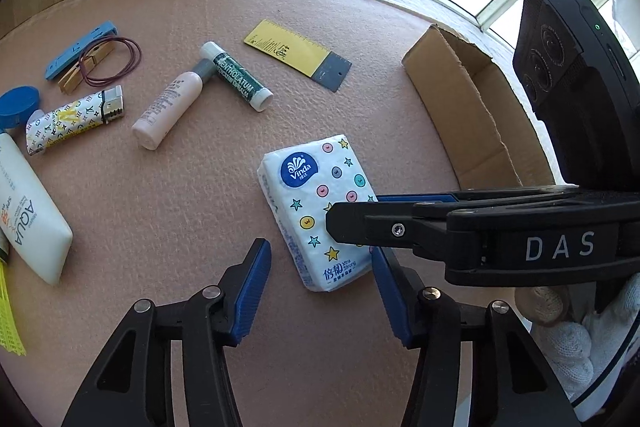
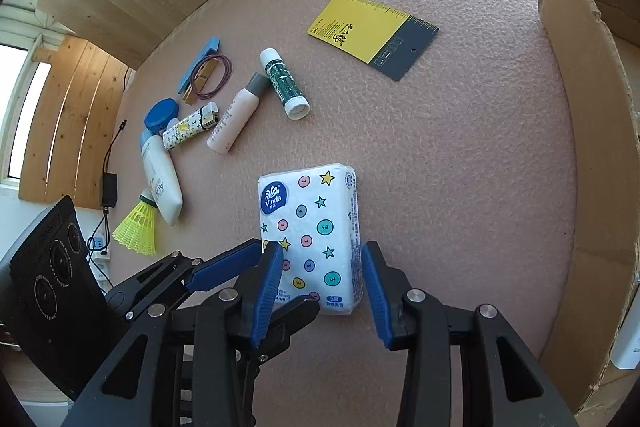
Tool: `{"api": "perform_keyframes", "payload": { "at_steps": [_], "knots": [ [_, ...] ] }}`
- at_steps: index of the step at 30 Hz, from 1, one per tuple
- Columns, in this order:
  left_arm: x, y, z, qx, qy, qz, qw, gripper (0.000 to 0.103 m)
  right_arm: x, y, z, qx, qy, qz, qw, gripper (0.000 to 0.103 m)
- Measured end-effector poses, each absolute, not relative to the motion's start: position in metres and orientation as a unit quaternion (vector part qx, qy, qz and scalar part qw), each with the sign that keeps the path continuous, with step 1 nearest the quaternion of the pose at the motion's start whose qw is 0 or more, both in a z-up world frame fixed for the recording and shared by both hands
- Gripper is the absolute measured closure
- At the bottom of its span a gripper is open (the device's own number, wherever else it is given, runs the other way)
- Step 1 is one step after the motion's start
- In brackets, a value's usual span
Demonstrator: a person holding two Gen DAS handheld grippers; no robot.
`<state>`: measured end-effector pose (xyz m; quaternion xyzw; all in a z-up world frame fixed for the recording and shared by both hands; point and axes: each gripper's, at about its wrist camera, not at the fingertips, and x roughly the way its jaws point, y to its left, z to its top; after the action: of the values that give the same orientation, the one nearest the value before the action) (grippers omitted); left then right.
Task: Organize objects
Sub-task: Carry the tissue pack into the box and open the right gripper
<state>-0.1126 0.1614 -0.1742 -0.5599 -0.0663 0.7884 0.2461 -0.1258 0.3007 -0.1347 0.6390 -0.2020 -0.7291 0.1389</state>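
A white Vinda tissue pack [image 1: 316, 195] [image 2: 316, 211] printed with stars and dots lies flat on the pink mat. My left gripper [image 1: 320, 247] is open around the pack's near end; its left pad [image 1: 254, 291] stands clear of the pack and its right pad sits by the pack's corner. My right gripper [image 2: 322, 247] is open just above the same pack, and its left pad [image 2: 268, 287] overlaps the printed top. In the left wrist view the right gripper [image 1: 354, 211] reaches in from the right, over the pack. An open cardboard box [image 1: 460, 99] [image 2: 580, 107] stands to the right.
A yellow ruler card [image 1: 296, 51], a green lip balm [image 1: 236, 77], a pink bottle [image 1: 168, 111], a patterned lighter [image 1: 76, 119], a white AQUA tube [image 1: 28, 211], a clothespin with a rubber band [image 1: 112, 61] and a yellow shuttlecock [image 2: 138, 227] lie to the left. A gloved hand [image 1: 572, 347] holds the right gripper.
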Motion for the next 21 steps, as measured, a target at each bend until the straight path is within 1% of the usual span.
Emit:
{"api": "perform_keyframes", "payload": {
  "at_steps": [2,11,17,21],
  "knots": [
    [-0.113,0.164,-0.174,-0.561,-0.068,0.786,0.251,0.054,-0.124,0.300,-0.135,0.639,-0.199,-0.730,0.140,0.066],
    [-0.111,0.170,-0.168,-0.557,-0.061,0.791,0.248,0.055,-0.116,0.301,-0.130,0.630,-0.197,-0.738,0.141,0.069],
    [-0.106,0.184,-0.151,-0.541,-0.050,0.800,0.254,0.055,-0.108,0.313,-0.114,0.615,-0.203,-0.749,0.138,0.069],
    [-0.102,0.201,-0.133,-0.523,-0.030,0.810,0.263,0.055,-0.100,0.325,-0.098,0.600,-0.206,-0.761,0.134,0.069]
  ]
}}
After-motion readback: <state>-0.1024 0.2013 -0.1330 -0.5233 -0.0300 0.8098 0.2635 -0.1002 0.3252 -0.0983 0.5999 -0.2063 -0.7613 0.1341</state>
